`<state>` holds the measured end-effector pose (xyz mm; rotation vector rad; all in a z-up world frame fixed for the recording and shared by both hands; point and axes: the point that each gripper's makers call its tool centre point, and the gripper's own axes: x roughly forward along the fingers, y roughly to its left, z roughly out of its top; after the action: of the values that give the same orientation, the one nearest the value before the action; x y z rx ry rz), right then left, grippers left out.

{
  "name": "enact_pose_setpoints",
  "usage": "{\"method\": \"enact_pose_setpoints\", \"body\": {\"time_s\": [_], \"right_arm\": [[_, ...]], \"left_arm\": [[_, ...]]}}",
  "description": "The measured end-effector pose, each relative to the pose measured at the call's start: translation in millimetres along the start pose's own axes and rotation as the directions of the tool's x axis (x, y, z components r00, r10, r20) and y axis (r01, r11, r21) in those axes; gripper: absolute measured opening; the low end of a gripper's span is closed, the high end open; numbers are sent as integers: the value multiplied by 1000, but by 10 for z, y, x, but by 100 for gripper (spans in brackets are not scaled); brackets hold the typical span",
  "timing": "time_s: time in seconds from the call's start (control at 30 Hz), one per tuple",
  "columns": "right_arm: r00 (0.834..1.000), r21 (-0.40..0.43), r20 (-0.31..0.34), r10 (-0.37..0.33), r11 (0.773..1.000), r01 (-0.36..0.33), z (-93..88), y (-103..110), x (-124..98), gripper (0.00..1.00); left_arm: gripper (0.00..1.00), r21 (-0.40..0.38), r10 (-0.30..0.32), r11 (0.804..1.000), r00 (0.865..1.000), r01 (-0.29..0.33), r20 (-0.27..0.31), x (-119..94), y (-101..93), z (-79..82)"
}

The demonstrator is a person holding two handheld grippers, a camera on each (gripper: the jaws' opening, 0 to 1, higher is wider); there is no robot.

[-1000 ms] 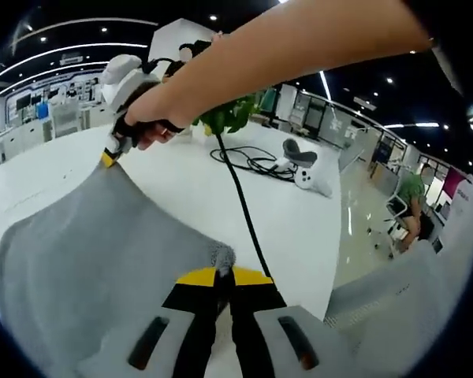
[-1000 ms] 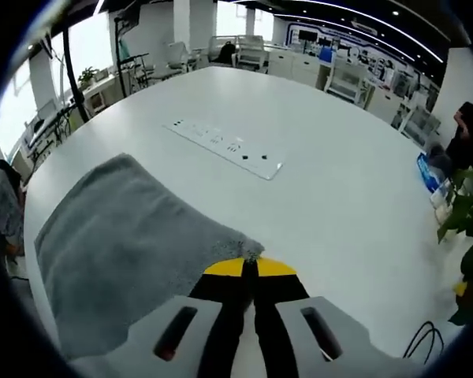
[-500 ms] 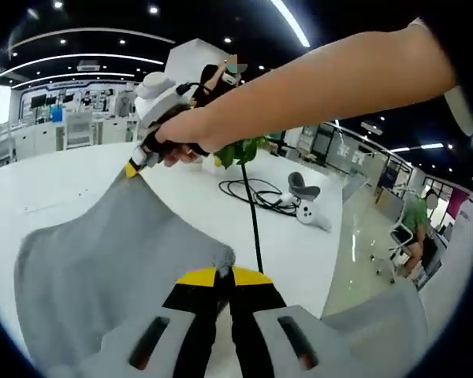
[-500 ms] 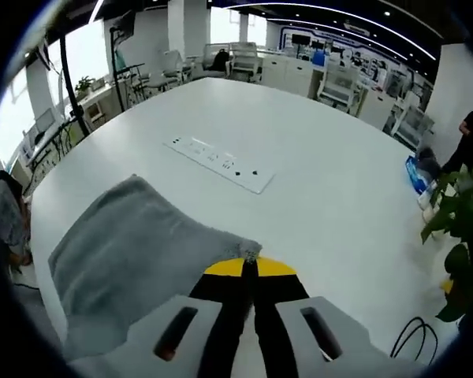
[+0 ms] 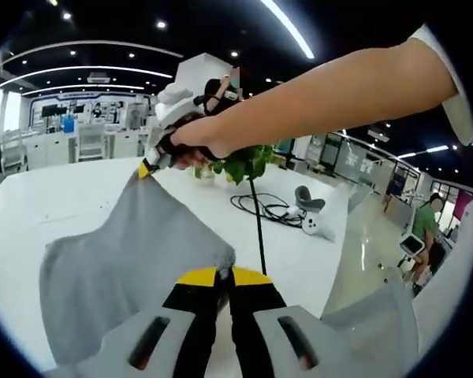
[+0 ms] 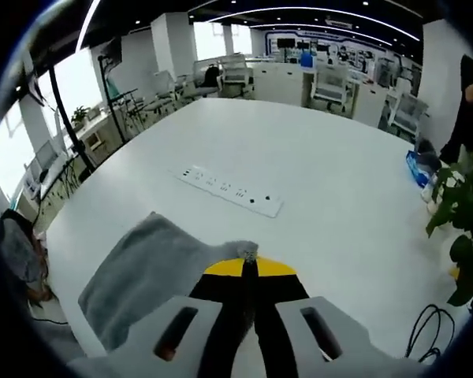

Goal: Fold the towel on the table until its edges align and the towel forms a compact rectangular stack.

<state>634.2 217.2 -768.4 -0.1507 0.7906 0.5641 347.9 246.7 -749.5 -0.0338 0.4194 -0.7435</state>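
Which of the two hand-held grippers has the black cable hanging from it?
The right hand-held gripper, held up at the towel's far corner: the black cable drops from it toward the table. The left hand-held gripper shows no cable.

In the left gripper view, the gray towel [image 5: 118, 268] runs behind the left hand-held gripper [image 5: 223, 273], so its near edge is hidden. A hand [image 5: 191, 142] wraps the right hand-held gripper [image 5: 147, 168], covering most of its body. In the right gripper view, the towel's [image 6: 146, 272] lower part is cut off, and the sockets of the power strip [image 6: 232, 190] on the bench [image 6: 315, 173] are too small to tell apart.
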Motion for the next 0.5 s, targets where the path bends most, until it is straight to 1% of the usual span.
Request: {"method": "enact_pose_setpoints", "body": {"time_s": [0.1, 0.27, 0.33, 0.5], "right_arm": [[1000, 7, -3, 2, 1000, -2, 81, 127, 2, 0], [1000, -11, 5, 2, 1000, -2, 223, 327, 18, 0], [1000, -17, 3, 1, 1000, -1, 278, 376, 63, 0], [1000, -25, 7, 5, 1000, -5, 400, 492, 157, 0]], "left_arm": [[4, -1, 10, 1000, 1000, -10, 6, -93, 61, -7], [4, -5, 34, 999, 999, -34, 20, -244, 184, -12], [4, 8, 54, 999, 998, -54, 25, -301, 240, -32], [4, -15, 68, 998, 997, -68, 31, -421, 344, -68]]}}
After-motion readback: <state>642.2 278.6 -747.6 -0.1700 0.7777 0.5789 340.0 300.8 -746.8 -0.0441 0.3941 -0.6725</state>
